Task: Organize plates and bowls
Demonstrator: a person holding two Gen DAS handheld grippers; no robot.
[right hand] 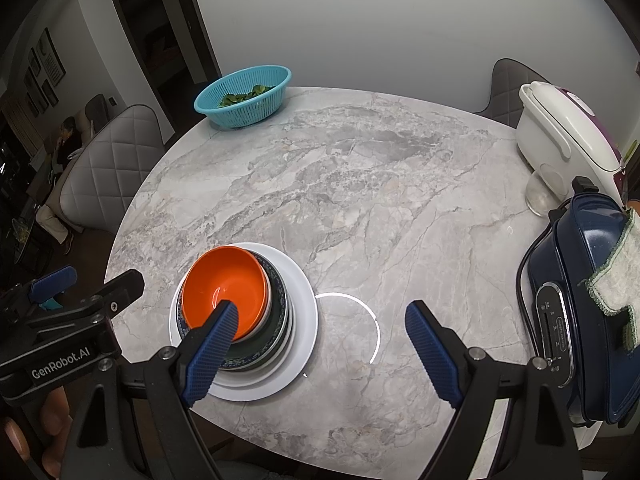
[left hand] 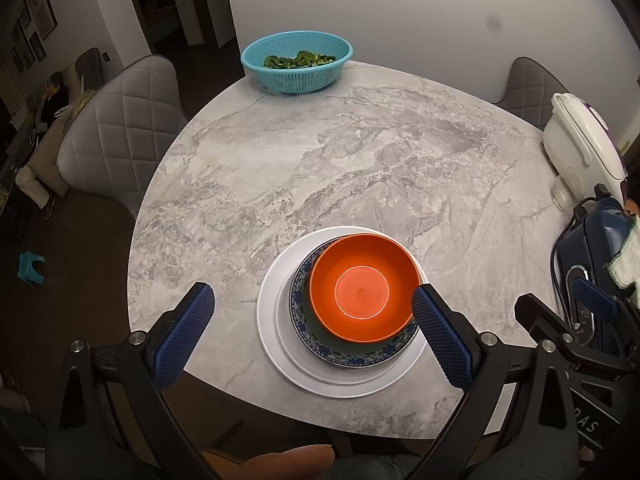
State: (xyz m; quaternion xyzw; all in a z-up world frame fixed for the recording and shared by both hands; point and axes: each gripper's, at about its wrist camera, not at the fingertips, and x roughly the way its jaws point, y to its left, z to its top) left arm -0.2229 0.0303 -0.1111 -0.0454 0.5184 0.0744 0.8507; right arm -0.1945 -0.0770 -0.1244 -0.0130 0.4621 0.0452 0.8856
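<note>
An orange bowl point(left hand: 362, 286) sits on top of a dark blue patterned dish point(left hand: 304, 300), which rests on white plates point(left hand: 272, 320), all stacked near the marble table's front edge. The stack also shows in the right wrist view, with the orange bowl point(right hand: 224, 284) on the white plate point(right hand: 304, 308). My left gripper point(left hand: 314, 312) is open and empty, hovering above the stack's left side. My right gripper point(right hand: 322, 328) is open and empty, just right of the stack, its left finger point(right hand: 212, 344) in front of the bowl.
A teal colander point(left hand: 296, 60) of greens stands at the table's far edge. A white rice cooker point(right hand: 560, 132), a glass point(right hand: 540, 192) and a dark blue appliance point(right hand: 580, 304) with a cloth stand at the right. Grey padded chairs point(left hand: 116, 132) surround the table point(left hand: 360, 152).
</note>
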